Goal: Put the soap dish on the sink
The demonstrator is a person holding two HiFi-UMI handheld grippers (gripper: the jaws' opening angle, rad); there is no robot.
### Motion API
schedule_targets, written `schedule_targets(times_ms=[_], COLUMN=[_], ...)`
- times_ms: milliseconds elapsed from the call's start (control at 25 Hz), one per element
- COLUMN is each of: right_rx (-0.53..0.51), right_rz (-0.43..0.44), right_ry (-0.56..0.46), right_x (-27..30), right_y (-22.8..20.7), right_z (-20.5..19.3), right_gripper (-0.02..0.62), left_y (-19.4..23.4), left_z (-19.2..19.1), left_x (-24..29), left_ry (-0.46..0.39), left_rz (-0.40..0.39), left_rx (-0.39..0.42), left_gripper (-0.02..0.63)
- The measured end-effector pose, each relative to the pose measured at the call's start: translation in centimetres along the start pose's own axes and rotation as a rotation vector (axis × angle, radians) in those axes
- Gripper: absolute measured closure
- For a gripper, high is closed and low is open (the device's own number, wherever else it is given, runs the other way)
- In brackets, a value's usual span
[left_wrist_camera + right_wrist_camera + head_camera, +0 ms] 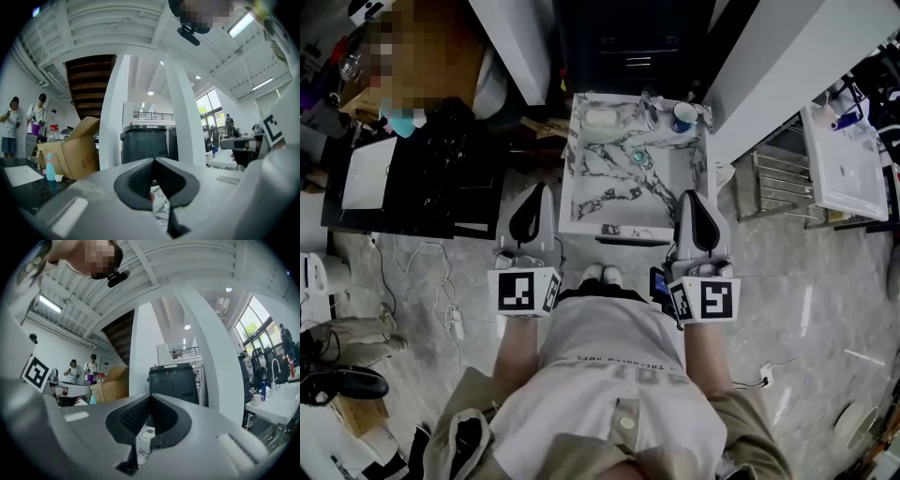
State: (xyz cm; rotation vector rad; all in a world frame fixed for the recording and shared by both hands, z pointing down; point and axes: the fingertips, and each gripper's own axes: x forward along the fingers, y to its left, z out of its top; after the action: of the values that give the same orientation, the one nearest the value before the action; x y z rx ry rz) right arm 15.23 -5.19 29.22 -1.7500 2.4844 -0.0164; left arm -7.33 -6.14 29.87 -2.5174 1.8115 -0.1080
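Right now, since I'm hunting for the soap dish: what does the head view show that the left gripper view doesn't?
Only the head view: the white soap dish and blue cup at the back of the marble sink. Only the left gripper view: the staircase and the windows. Both: the left gripper, tongs shut and empty, and that sink.

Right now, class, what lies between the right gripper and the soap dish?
Head view: only the marbled sink basin and its drain lie between right gripper and soap dish.
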Motion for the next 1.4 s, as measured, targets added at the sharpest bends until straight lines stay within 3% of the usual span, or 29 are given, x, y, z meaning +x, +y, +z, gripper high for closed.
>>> schedule_targets(times_ms=[760, 1400], right_rx=[-0.042, -0.058], right_rz=[-0.073, -0.079], right_ry=[0.018, 0.012], right_x=[-0.7, -0.9], right_y=[1.8, 3.2], right_z=[-0.5, -0.3], right_gripper=[0.597, 0.597], left_y=[-0.2, 1.6], left_z=[-1.4, -1.9], left_x=[-0.7, -0.6], left_ry=[0.022, 0.04], left_rz=[-0.032, -0.052], left_rx=[-0.034, -0.079], left_gripper=[0.598, 0.598])
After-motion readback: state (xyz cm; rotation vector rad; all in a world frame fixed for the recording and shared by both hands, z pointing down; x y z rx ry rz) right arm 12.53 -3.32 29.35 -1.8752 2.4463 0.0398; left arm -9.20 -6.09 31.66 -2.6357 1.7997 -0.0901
